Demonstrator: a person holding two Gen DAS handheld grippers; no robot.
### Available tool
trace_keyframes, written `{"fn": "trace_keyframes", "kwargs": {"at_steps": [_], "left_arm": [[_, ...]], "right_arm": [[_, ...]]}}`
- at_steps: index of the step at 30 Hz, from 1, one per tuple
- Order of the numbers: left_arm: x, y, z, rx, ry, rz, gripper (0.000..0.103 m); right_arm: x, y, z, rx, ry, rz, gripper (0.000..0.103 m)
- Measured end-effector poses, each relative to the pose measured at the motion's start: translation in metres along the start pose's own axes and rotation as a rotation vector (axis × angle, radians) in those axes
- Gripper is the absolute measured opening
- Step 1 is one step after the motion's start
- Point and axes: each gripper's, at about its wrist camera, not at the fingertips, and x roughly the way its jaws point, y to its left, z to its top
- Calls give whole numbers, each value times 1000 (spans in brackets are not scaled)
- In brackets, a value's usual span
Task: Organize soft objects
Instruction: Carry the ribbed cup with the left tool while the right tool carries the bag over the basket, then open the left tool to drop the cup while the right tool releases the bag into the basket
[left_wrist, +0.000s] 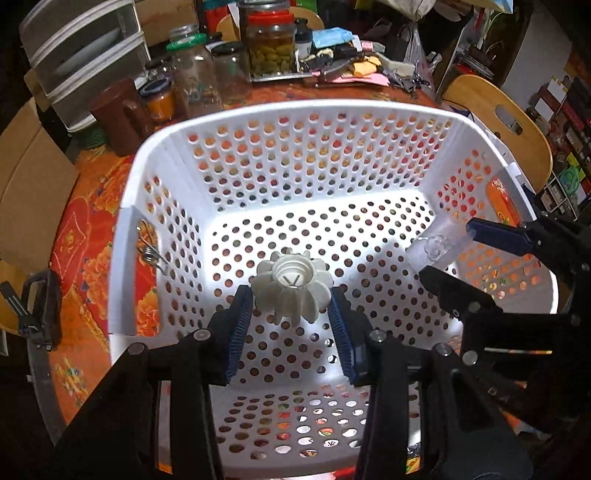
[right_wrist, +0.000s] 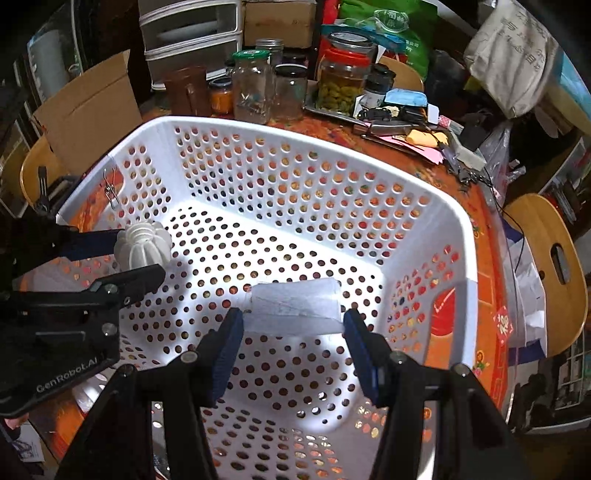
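Cluttered table (right_wrist: 461, 177); left gripper (right_wrist: 142, 258) reads "GenRobot.AI".

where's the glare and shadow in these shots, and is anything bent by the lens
Left wrist view: bright light washes out the basket floor around the ribbed white ball; straight rim bows from fisheye. Right wrist view: the left claw casts a dark shadow on the floor; corners vignette black.
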Motion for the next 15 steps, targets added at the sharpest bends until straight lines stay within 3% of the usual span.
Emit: {"fn": "trace_keyframes", "kwargs": {"at_steps": [11,15], "left_arm": [[4,-3,-2,-7,14,-11,41],[-2,0,-3,-19,-9,-15,50]], "right_arm": [[6,-1,-5,-2,7,25,57],[2,-4,-8,7,-11,41,72]]}}
